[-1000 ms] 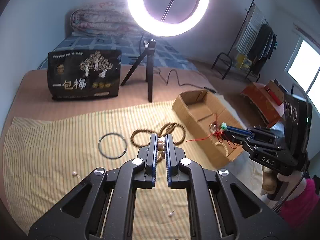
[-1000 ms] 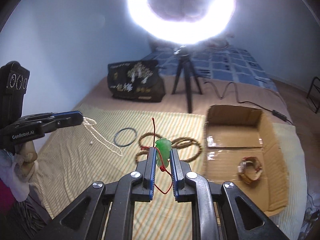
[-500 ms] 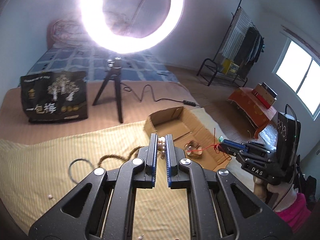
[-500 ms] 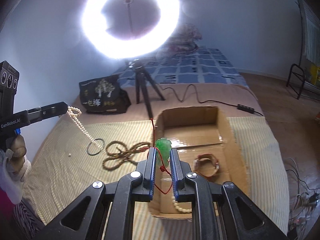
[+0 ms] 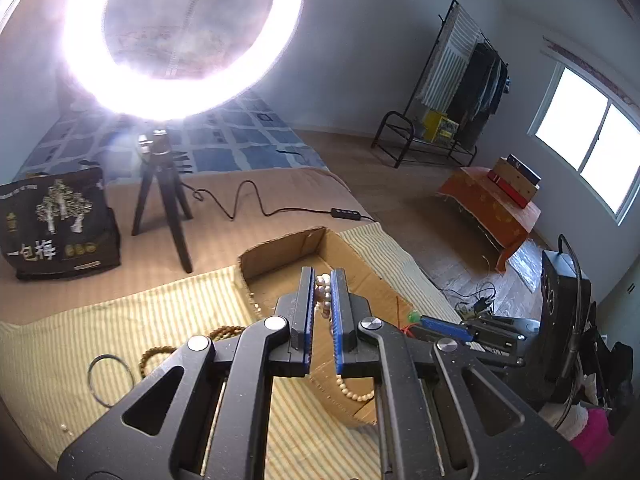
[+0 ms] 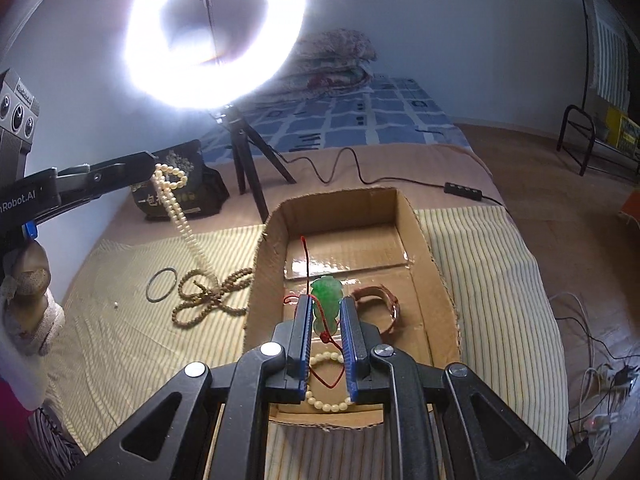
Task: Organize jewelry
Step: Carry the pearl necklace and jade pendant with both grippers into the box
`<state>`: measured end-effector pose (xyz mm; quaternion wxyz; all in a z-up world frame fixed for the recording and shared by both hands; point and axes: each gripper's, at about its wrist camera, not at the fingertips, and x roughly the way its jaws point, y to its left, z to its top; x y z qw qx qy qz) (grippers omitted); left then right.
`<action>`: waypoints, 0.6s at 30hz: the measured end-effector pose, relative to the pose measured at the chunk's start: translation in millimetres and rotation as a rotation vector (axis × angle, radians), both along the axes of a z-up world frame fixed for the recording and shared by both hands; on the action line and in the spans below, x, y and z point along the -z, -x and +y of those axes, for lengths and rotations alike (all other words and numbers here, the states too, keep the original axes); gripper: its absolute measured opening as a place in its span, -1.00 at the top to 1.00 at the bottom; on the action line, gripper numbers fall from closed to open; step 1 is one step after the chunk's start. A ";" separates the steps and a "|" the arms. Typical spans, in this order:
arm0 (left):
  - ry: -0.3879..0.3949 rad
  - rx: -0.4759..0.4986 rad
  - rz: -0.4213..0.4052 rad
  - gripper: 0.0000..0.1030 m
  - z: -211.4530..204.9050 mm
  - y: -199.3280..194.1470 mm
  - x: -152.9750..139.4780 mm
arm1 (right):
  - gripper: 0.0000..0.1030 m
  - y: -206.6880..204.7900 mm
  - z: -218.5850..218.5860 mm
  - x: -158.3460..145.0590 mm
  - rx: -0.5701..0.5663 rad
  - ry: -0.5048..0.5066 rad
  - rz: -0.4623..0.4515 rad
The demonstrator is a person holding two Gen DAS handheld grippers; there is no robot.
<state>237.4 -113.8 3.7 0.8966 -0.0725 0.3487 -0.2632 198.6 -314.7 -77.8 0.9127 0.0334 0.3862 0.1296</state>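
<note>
My right gripper (image 6: 326, 312) is shut on a green jade pendant (image 6: 326, 300) with a red cord and hangs over the near half of the open cardboard box (image 6: 264, 264). A brown strap bracelet (image 6: 380, 304) and a cream bead bracelet (image 6: 324, 400) lie inside the box. My left gripper (image 5: 323, 292) is shut on a pearl necklace (image 5: 322, 284). In the right wrist view the pearl necklace (image 6: 180, 216) dangles from the left gripper (image 6: 148, 164) down to the cloth, left of the box. A brown bead strand (image 6: 204, 296) and a black ring (image 6: 161, 284) lie on the cloth.
A striped yellow cloth (image 6: 120, 340) covers the bed under the box. Behind it stand a ring light on a tripod (image 6: 248, 168), a black printed bag (image 6: 180, 196) and a trailing cable (image 6: 360, 176). A loose pearl (image 6: 115, 305) lies on the cloth.
Both grippers have swung toward the box, each keeping its grip. The right one now hangs over the box interior; the left one has carried the pearls closer to the box's left wall.
</note>
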 end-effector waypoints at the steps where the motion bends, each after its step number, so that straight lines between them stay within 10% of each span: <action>1: 0.001 0.004 0.002 0.89 -3.8 -2.5 1.1 | 0.77 -1.1 -1.1 1.6 0.003 -0.001 0.004; 18: -0.077 0.024 0.102 0.89 -46.0 -36.0 58.4 | 0.77 -17.9 -22.6 37.5 0.042 0.032 0.115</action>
